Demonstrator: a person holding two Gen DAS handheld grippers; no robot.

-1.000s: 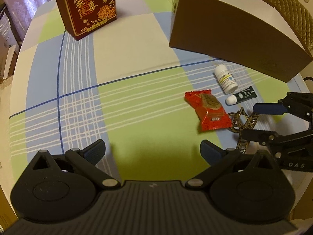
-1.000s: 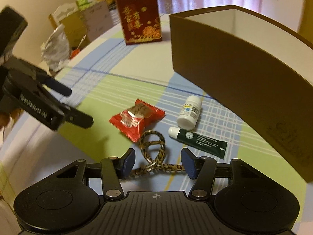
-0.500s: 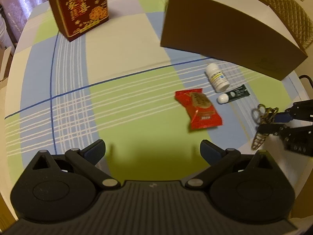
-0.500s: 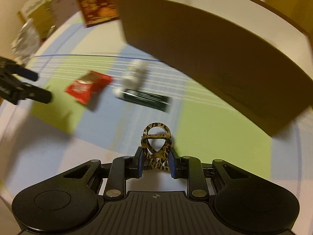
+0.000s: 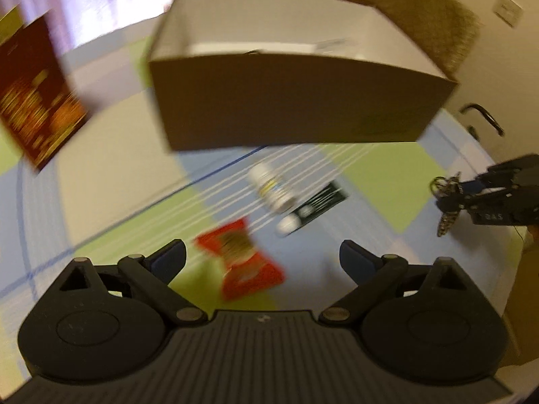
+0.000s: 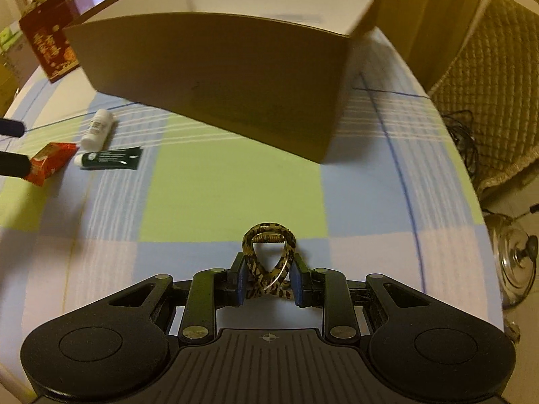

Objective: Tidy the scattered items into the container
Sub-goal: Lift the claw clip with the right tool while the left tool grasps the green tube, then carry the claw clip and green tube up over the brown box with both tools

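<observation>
My right gripper (image 6: 267,277) is shut on a leopard-print hair clip (image 6: 268,259), held above the checked tablecloth in front of the brown open box (image 6: 215,77). In the left wrist view that clip (image 5: 446,198) hangs from the right gripper (image 5: 454,190) at the far right. My left gripper (image 5: 262,259) is open and low over the red snack packet (image 5: 242,259). Beyond the packet lie a white pill bottle (image 5: 271,188) and a dark green tube (image 5: 313,207). The box (image 5: 296,101) stands behind them, white inside, with some flat items at its bottom.
A red gift bag (image 5: 33,101) stands at the far left of the table. A padded chair (image 6: 488,84) is past the table's right edge, with cables and a glass object (image 6: 515,262) on the floor beside it.
My right gripper has carried the hair clip up and to the right, toward the box's corner. My left gripper has swung forward and down, closer to the red packet; its view is blurred.
</observation>
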